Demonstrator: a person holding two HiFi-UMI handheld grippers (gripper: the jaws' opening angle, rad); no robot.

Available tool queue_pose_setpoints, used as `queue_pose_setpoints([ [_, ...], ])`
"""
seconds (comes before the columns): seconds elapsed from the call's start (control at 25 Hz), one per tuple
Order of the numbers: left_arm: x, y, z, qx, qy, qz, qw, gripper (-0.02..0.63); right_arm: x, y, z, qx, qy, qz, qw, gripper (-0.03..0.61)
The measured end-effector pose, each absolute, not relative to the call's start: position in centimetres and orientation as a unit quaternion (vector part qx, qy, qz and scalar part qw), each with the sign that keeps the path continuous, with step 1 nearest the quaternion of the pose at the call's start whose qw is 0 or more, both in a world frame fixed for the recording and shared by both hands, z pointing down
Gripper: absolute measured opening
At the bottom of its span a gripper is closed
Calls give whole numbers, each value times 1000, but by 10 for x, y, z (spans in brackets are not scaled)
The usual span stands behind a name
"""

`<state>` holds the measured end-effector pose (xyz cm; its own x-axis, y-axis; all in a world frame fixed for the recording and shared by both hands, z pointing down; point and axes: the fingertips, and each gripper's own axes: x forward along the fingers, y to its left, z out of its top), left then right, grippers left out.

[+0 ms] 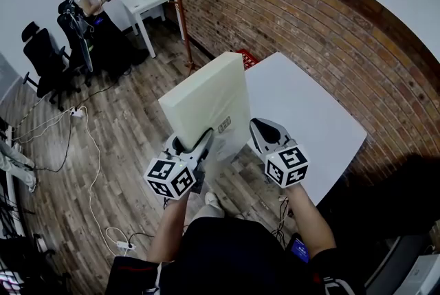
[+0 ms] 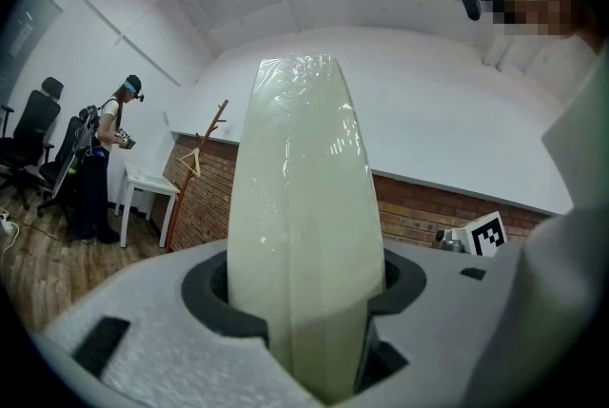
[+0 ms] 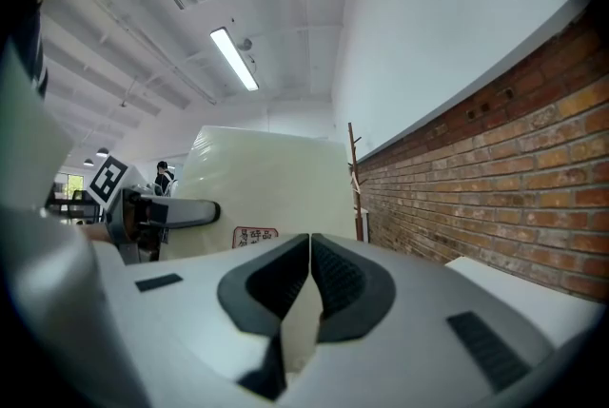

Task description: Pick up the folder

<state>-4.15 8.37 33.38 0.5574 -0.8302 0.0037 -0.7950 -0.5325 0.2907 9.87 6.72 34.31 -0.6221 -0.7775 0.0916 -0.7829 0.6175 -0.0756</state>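
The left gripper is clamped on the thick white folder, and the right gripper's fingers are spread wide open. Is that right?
Not quite. The right gripper has its fingers closed together, pinching a thin cream sheet, as the right gripper view shows. The left gripper is indeed clamped on the thick white folder.

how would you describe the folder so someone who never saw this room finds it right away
Find the white table by the brick wall. At its left side in the head view, the left gripper holds up the cream folder. It is a thick, glossy slab with a small label, unlike the flat tabletop beside it.
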Motion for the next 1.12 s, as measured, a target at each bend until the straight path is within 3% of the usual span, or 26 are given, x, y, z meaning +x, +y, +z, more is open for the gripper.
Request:
queue_pose_setpoints([
  [1.12, -46, 106, 331, 871, -476, -64, 107, 270, 90, 78, 346, 429, -902, 34, 45, 31],
])
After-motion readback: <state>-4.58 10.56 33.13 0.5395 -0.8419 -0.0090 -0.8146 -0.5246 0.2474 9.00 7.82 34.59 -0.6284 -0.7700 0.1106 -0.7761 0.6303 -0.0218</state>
